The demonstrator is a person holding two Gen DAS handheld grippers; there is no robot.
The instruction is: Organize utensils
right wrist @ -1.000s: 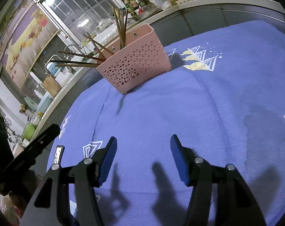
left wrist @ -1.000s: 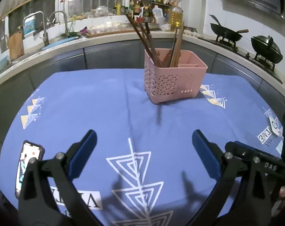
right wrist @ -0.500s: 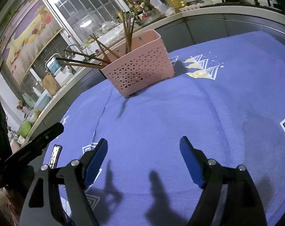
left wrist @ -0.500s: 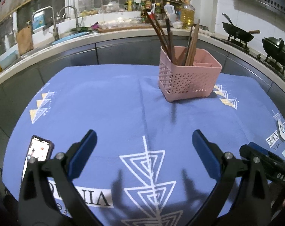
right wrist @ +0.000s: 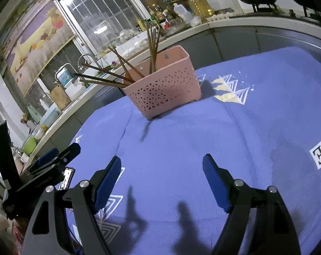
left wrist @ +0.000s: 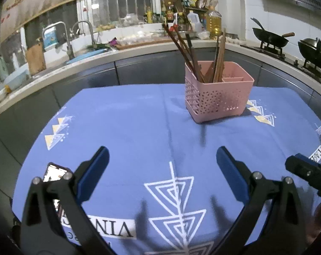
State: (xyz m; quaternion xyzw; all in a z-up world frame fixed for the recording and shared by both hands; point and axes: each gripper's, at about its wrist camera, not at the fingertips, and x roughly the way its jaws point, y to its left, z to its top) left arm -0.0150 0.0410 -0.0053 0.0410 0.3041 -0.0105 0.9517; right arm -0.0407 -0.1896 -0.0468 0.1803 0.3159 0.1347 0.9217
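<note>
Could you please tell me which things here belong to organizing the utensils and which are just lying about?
Part of the job:
- pink basket
- chopsticks standing in it
- left claw, open
- right claw, open

Just lying about:
- phone on the tablecloth
- wok
- oil bottle

- A pink perforated basket [left wrist: 218, 97] is standing upright on the far right part of the blue cloth.
- Dark brown chopsticks [left wrist: 181, 48] are sitting in its left compartments, leaning left and fanning out above the rim; some are standing nearly upright.
</note>
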